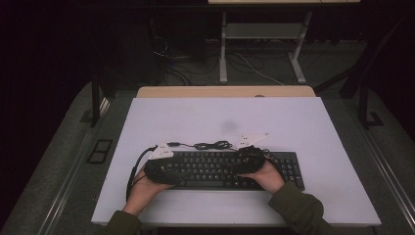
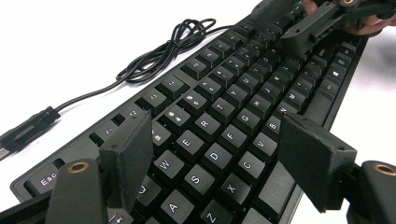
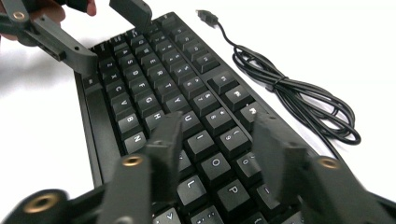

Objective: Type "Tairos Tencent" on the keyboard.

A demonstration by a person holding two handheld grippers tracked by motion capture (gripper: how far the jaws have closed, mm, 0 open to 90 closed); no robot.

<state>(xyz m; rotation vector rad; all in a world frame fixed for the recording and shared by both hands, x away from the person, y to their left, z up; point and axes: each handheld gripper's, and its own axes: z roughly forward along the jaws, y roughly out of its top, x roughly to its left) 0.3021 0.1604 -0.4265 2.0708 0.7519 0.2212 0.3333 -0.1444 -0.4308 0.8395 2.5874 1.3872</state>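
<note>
Black keyboard (image 1: pixel 210 169) lies flat on the white bench (image 1: pixel 220 117), in the near half, a little right of centre, just ahead of the person's two hands. Long axis runs left to right across the high view, parallel to the near bench edge. Key legends read upright from the person's side, so front edge faces the person and back edge faces away; Esc end at the left, number pad at the right.

Cable (image 1: pixel 213 145) sits in a loose coil just behind the back edge, unplugged, with the USB plug (image 1: pixel 172 144) lying free on the bench toward the left.

Left claw (image 2: pixel 217 135) hangs over the Esc end, released: one jaw above the number row, the other near the front edge by the space bar, letter keys bare between them. Cannot tell whether either pad touches the keys. Right claw (image 3: pixel 217 128) hangs over the right part of the letter block, also released, jaws parted above the U, I, O keys, nothing gripped; somewhat blurred in the right gripper view.

Step in hand, by judgement: placing both claws on the keyboard, one toward each end, before any grasp is made. Next move probably calls for spreading each claw to span front and back edges, sinking past the keycaps, then clenching both evenly so the long body stays level and does not swing about one end. Also calls for minding the loose cable, which would drag behind.
</note>
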